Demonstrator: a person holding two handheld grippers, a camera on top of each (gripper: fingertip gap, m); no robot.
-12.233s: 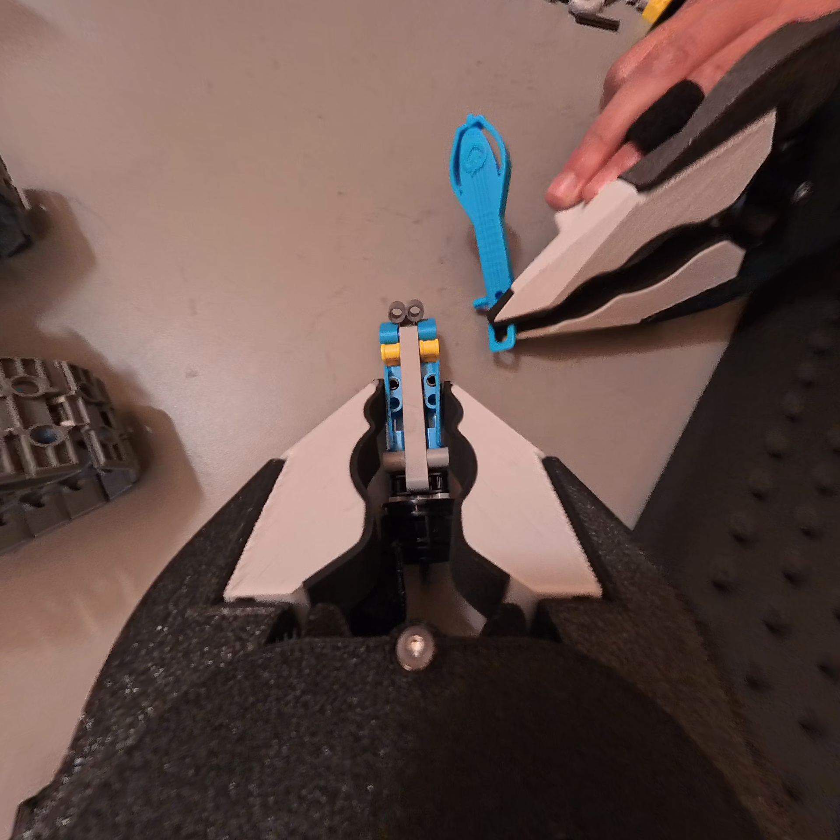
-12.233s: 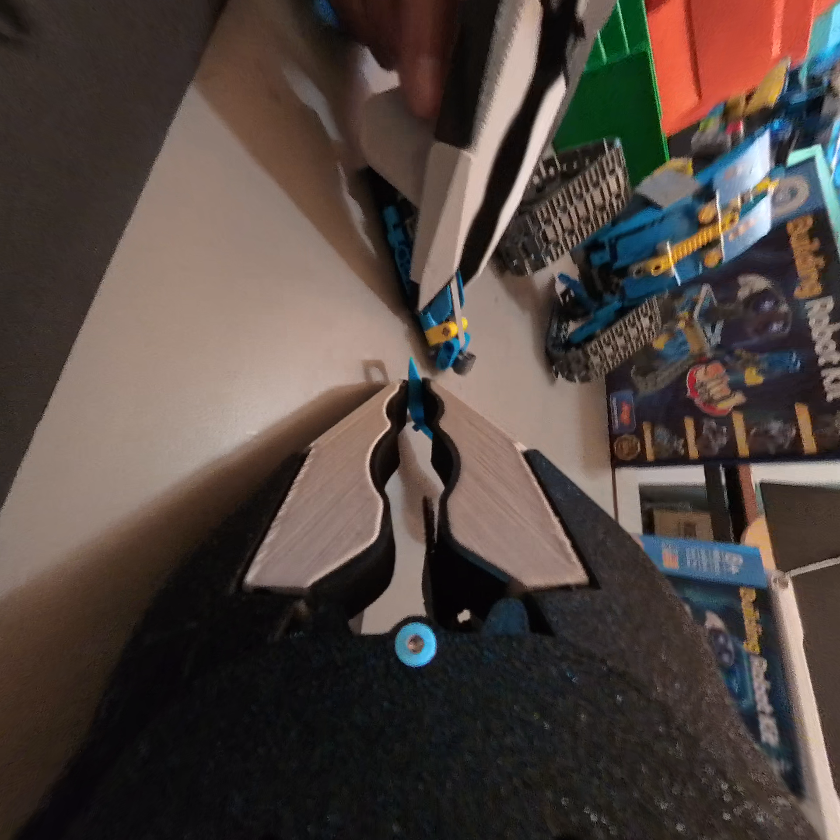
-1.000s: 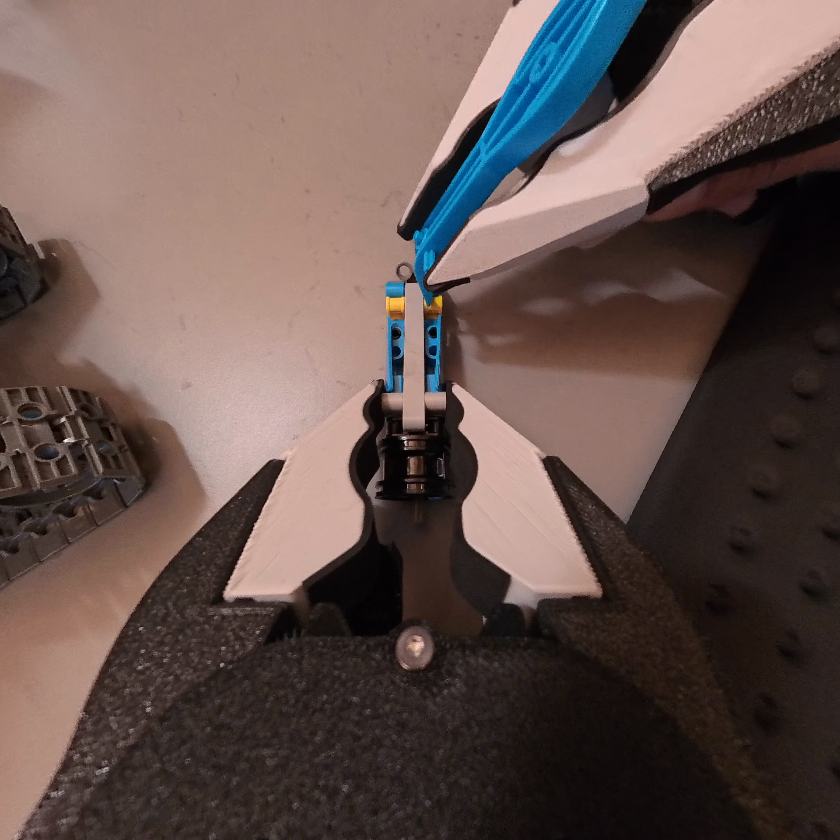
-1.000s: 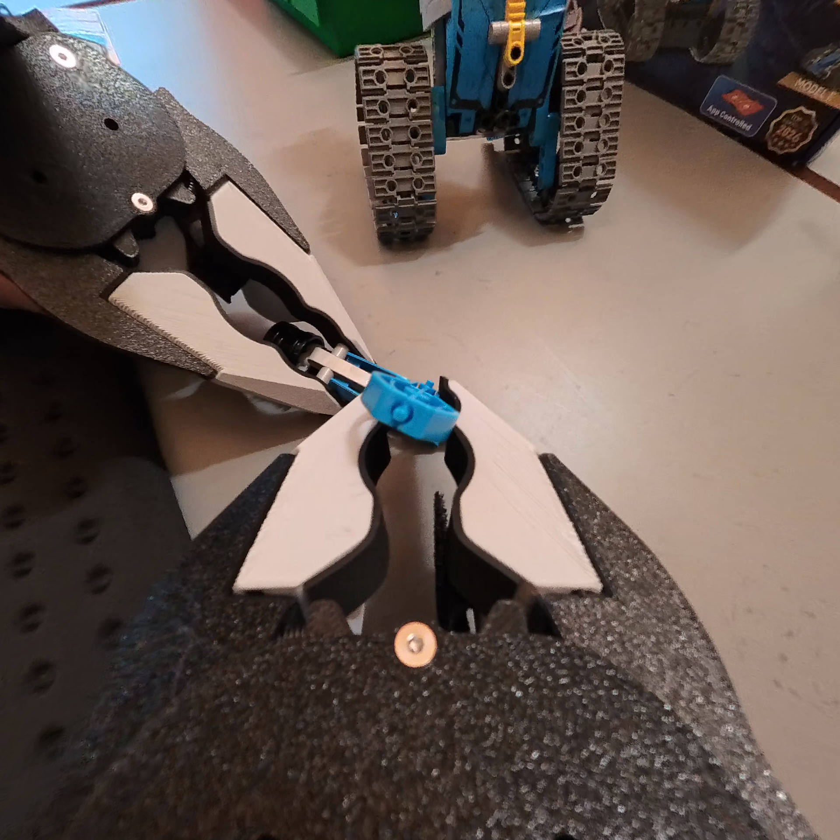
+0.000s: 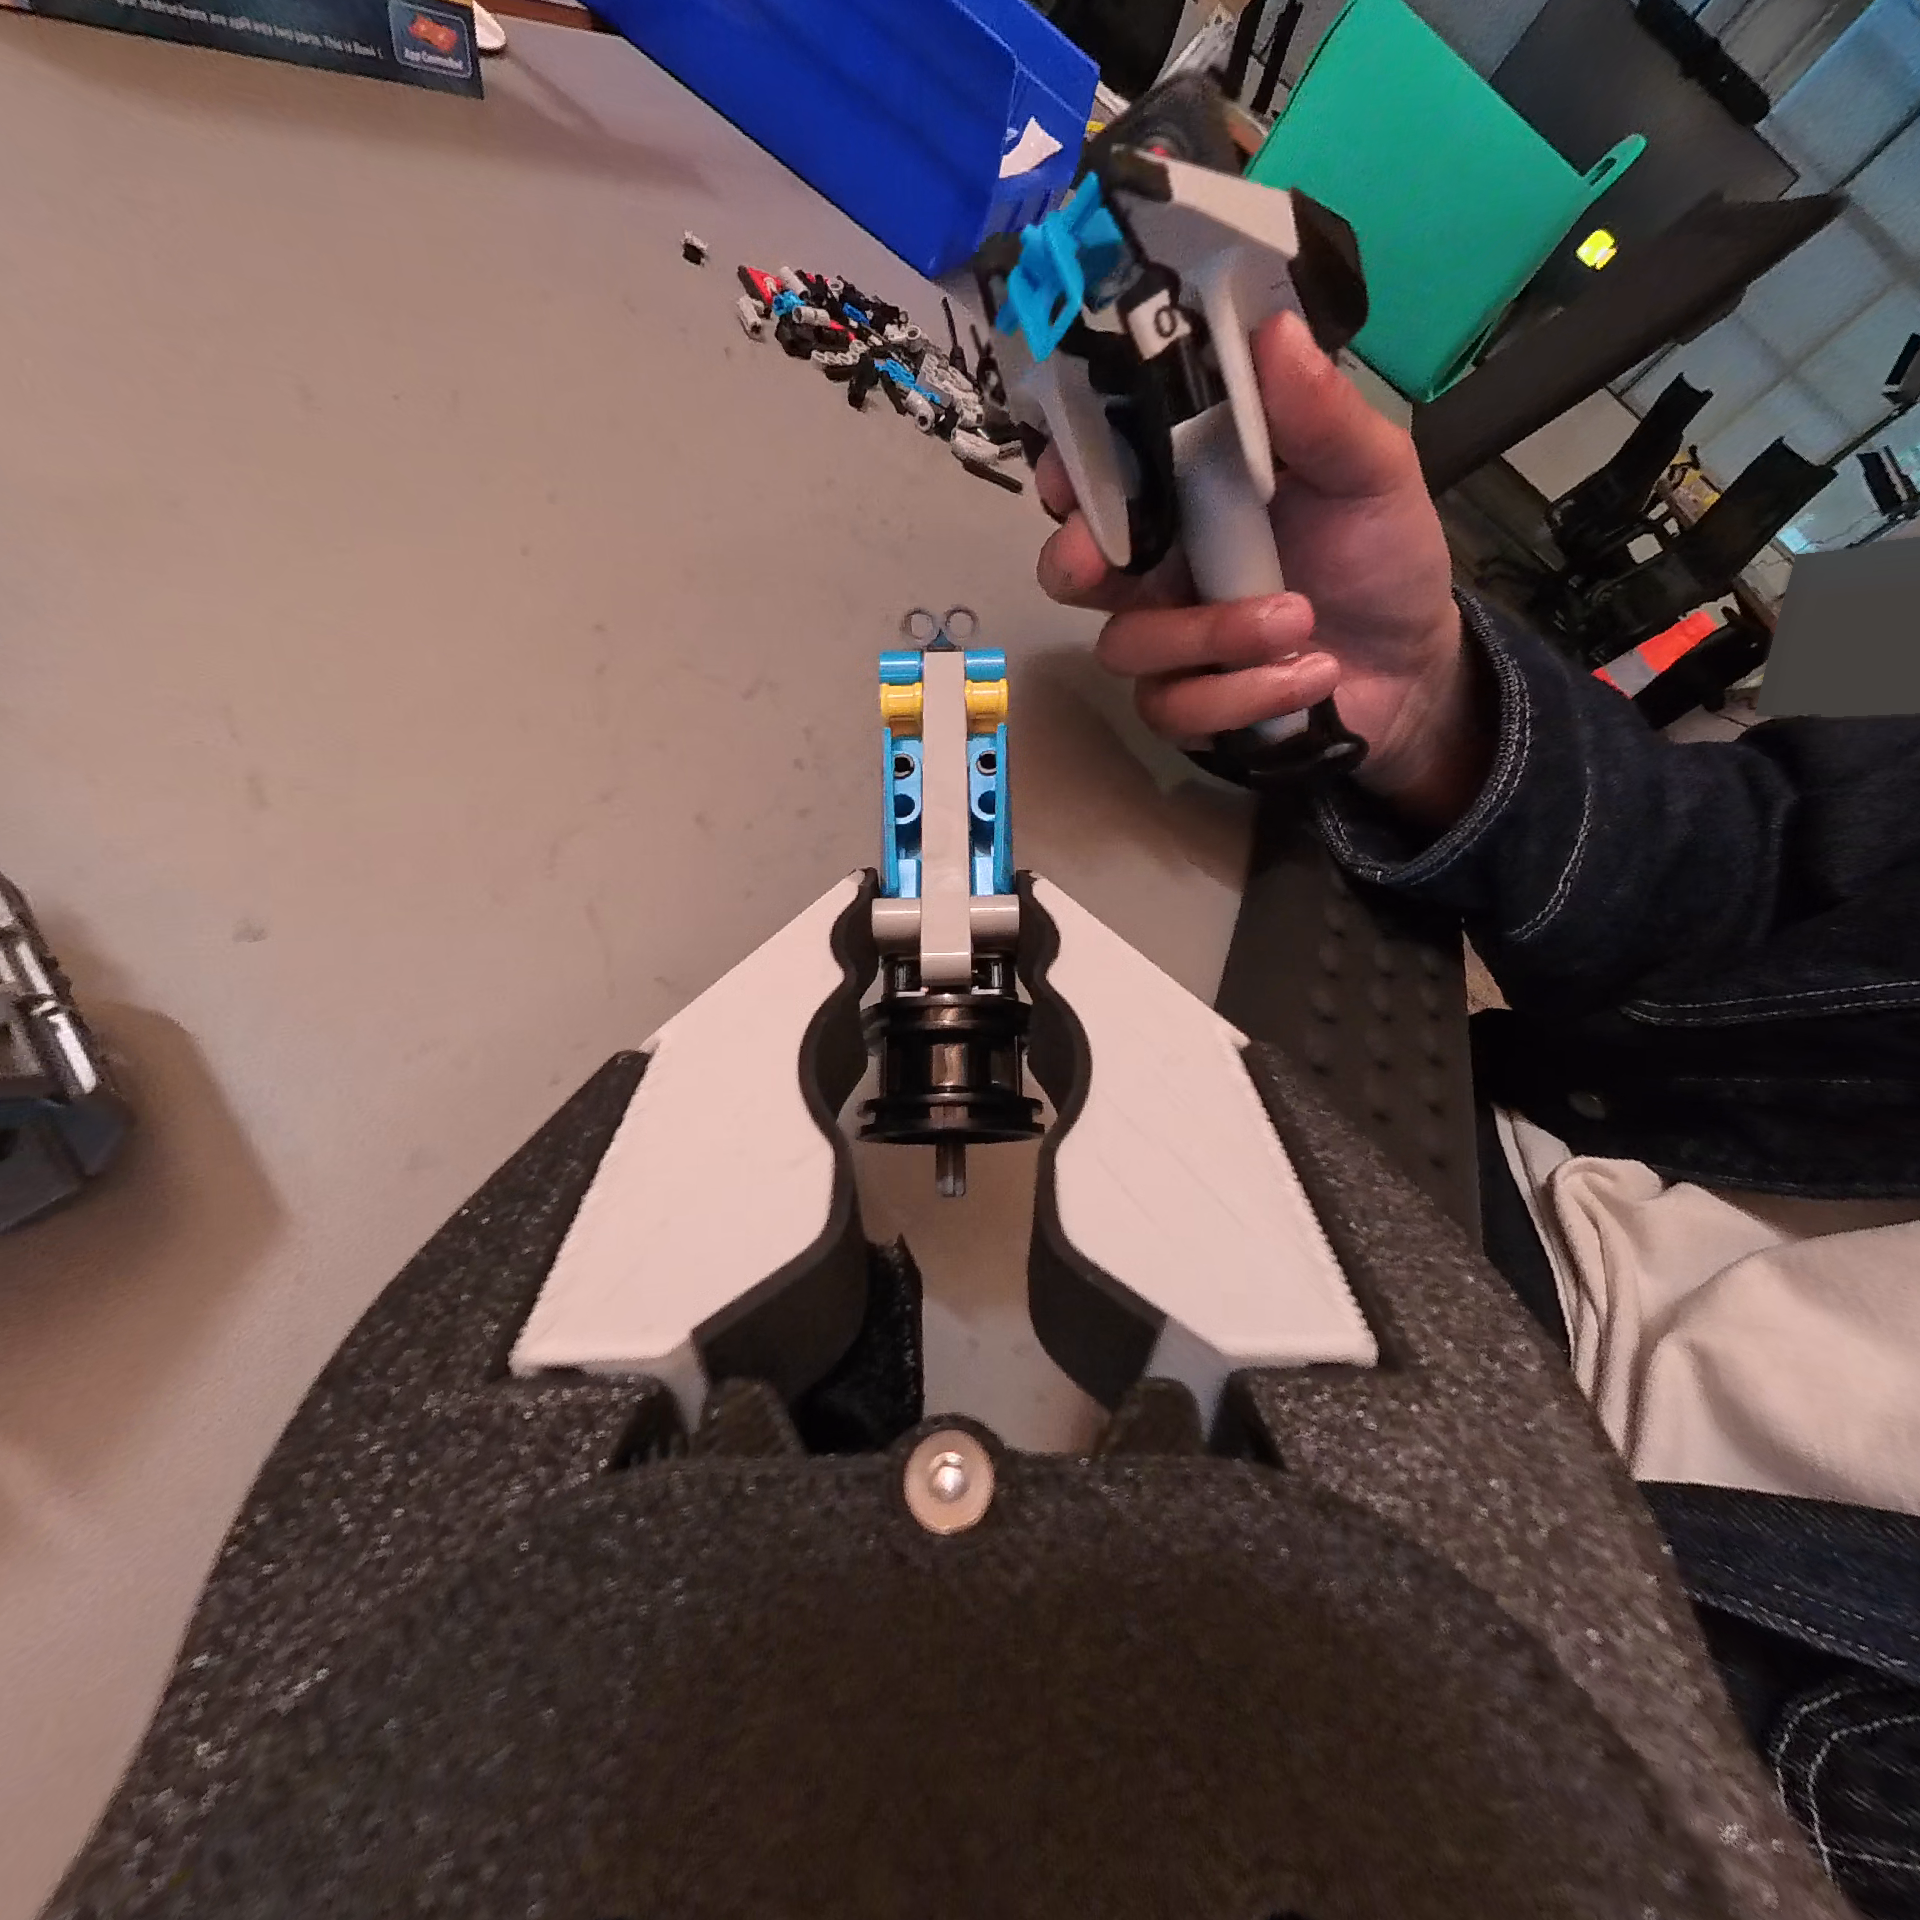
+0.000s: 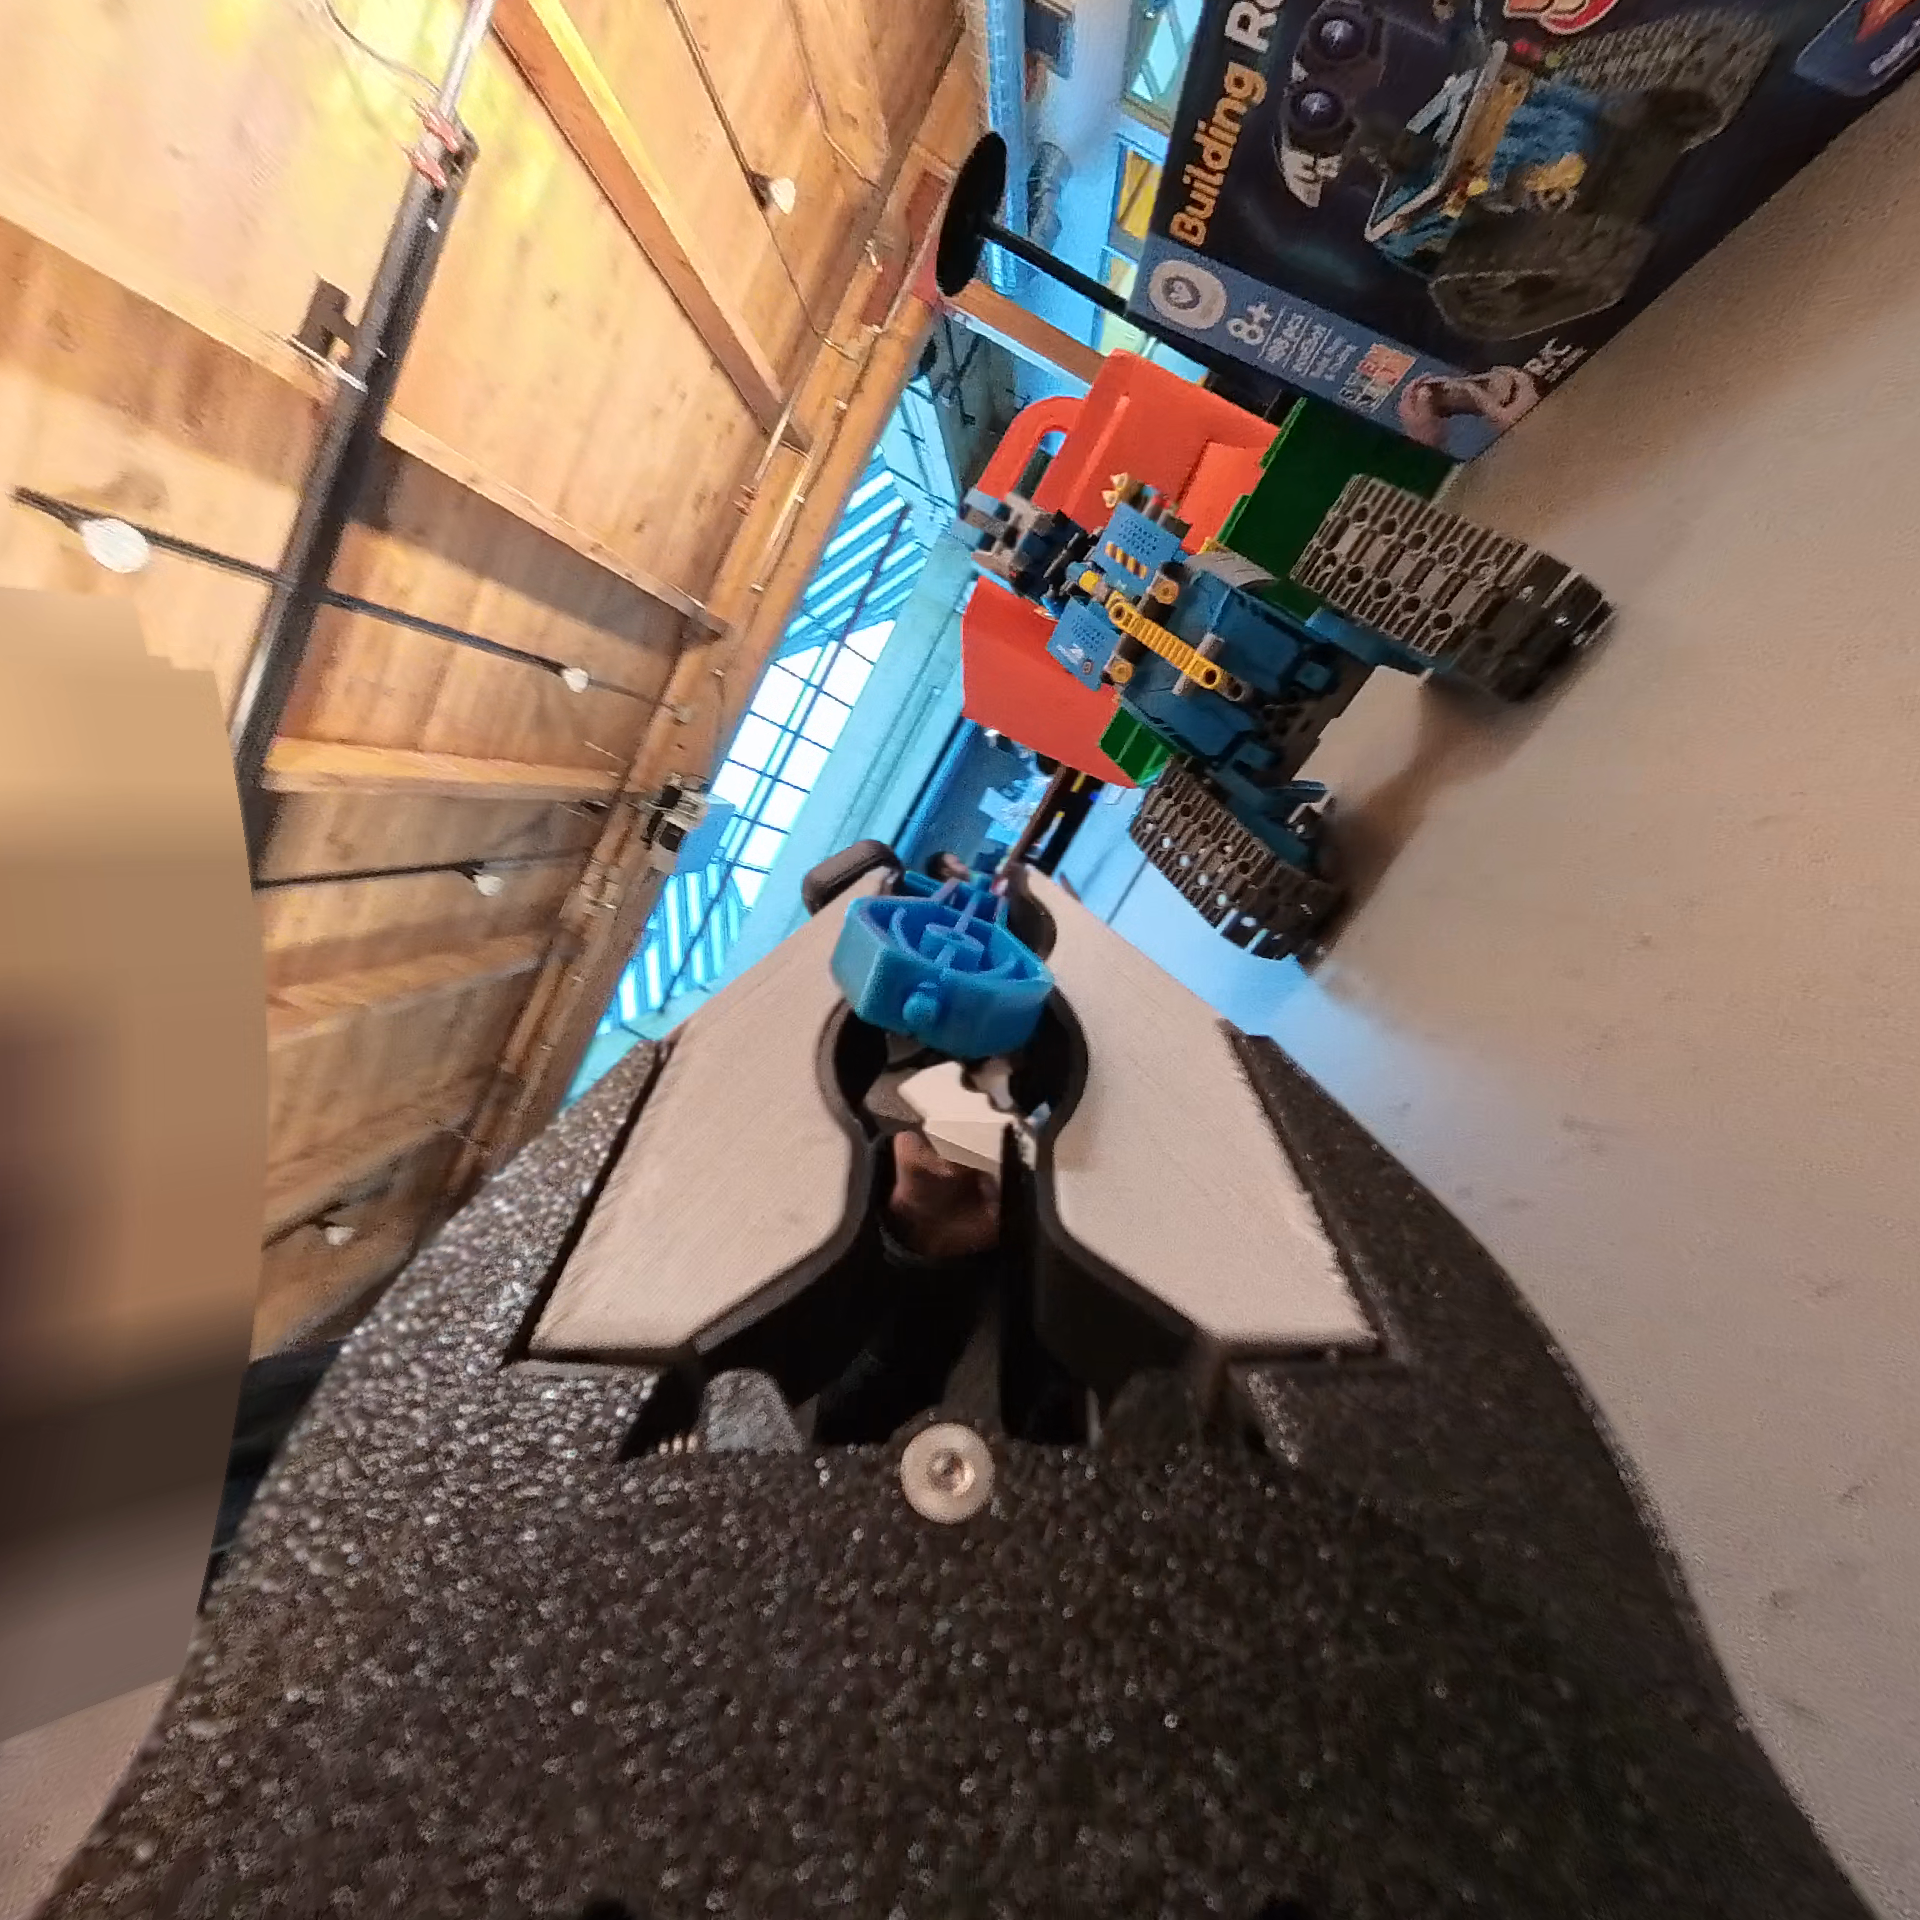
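My left gripper [image 5: 943,894] is shut on a small brick assembly [image 5: 943,790]: blue beams with yellow connectors, a grey beam down the middle and a black wheel hub [image 5: 948,1081] between my fingers. It points out over the beige table [image 5: 416,623]. My right gripper [image 6: 940,935] is shut on a blue plastic tool [image 6: 935,971] and is rolled on its side, raised off the table. In the left wrist view the right gripper [image 5: 1060,281] shows at upper right, held in a person's hand [image 5: 1299,582], well apart from the assembly.
A pile of small loose bricks [image 5: 873,353] lies on the table by a blue bin [image 5: 883,114] and a green bin [image 5: 1444,197]. A tracked blue robot model [image 6: 1299,686] stands by an orange bin [image 6: 1101,499] and a printed box [image 6: 1455,187]. A grey track [image 5: 42,1060] shows at left. My right fingertips sit around 12 cm from my left ones. The grey track [image 5: 42,1060] is about 11 cm from my left fingertips and 20 cm from my right.
The right gripper has lifted the blue tool away from the tip of the assembly, moved up and back, and rolled sideways. The left gripper still holds the assembly, tilted to look farther across the table.
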